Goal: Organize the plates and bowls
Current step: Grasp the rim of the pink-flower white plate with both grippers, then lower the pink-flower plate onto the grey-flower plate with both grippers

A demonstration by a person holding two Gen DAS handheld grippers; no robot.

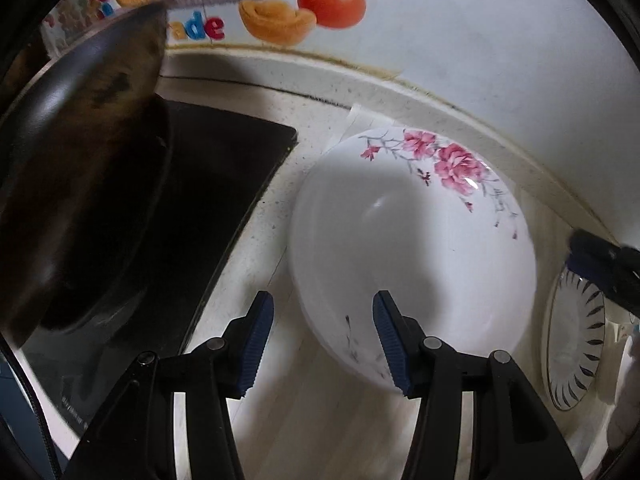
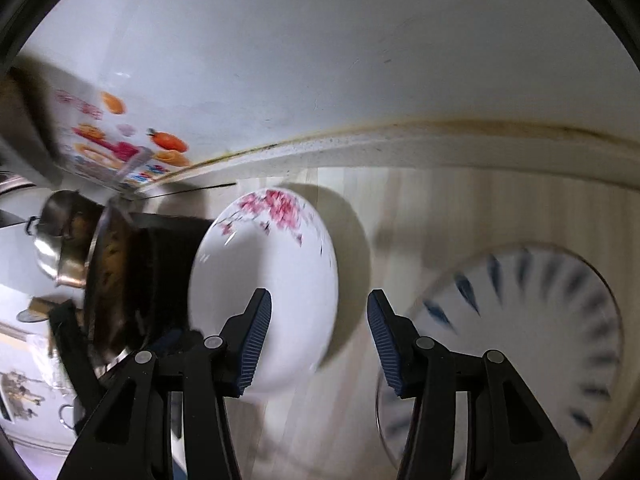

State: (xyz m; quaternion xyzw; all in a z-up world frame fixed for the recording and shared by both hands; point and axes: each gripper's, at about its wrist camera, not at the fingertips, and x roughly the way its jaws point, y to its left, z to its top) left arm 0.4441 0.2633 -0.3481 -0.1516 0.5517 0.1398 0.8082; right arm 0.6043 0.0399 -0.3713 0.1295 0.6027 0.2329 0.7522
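Observation:
A white dish with pink flowers (image 1: 412, 240) lies on the pale wood-grain counter (image 1: 320, 420). My left gripper (image 1: 324, 340) hovers open over its near-left rim, one finger above the dish and one outside it, with neither pad pressing. A plate with blue streaks (image 1: 576, 340) lies at the right, a dark finger of the other gripper (image 1: 592, 256) above its far edge. In the right wrist view my right gripper (image 2: 318, 336) stands open and empty over bare counter, between the flowered dish (image 2: 272, 280) and the blurred blue-streaked plate (image 2: 520, 340).
A dark wok (image 1: 80, 200) sits on a black cooktop (image 1: 224, 168) left of the dishes. A steel pot (image 2: 56, 240) stands beyond it. The white wall (image 1: 480, 40) with fruit stickers (image 1: 332, 0) runs along the counter's back edge.

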